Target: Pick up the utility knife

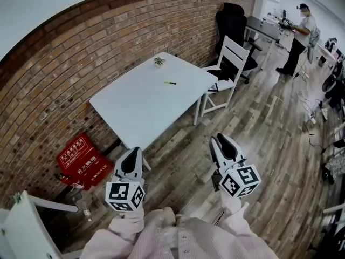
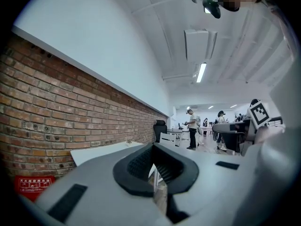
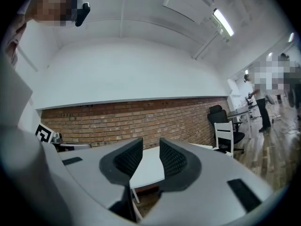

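The utility knife (image 1: pixel 170 83), a small yellow and black bar, lies on the white table (image 1: pixel 140 104) towards its far right side. Both grippers hang over the wooden floor, well short of the table's near corner. My left gripper (image 1: pixel 131 156) points at the table with its jaws together and nothing in them; in the left gripper view its pads (image 2: pixel 141 161) meet at the tips. My right gripper (image 1: pixel 222 143) is open, with a clear gap between its pads (image 3: pixel 173 158) and nothing in it. The table (image 3: pixel 150 168) shows through that gap.
A small plant-like object (image 1: pixel 159 61) sits at the table's far edge. A white chair (image 1: pixel 230 63) and a black office chair (image 1: pixel 233 23) stand right of the table. A red box (image 1: pixel 82 161) lies by the brick wall (image 1: pixel 81 63). A person (image 1: pixel 299 34) stands far right.
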The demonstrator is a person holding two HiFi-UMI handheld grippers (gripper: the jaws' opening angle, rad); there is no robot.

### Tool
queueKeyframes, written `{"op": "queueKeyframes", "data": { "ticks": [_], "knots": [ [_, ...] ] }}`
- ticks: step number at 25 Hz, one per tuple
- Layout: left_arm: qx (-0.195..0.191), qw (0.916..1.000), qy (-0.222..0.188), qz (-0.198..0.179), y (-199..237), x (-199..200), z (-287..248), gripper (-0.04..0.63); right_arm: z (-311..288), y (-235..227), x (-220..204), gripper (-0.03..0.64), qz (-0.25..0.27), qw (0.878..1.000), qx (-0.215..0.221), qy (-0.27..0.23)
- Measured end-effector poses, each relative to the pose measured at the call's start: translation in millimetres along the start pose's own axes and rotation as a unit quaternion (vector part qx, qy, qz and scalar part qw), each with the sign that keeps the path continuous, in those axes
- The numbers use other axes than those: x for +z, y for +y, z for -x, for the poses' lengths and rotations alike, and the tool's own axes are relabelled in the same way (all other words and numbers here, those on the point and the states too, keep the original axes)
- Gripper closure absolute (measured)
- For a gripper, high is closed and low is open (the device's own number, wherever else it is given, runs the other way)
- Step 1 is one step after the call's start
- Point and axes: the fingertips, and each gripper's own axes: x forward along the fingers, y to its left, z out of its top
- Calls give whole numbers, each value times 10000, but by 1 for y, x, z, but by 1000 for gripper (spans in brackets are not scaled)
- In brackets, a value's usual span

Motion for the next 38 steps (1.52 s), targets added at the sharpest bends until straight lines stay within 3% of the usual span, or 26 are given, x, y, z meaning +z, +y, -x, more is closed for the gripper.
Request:
{"op": "queueKeyframes", "data": {
  "ticks": [16,38],
  "knots": [
    [55,9998,152,108,3,-16,-33,603,-28,-26,-18,449,-166,9997,17,180],
    [49,9975,439,560,47,-31,-192,603,-171,-101,-44,451,-237,9963,165,815]
  ]
}}
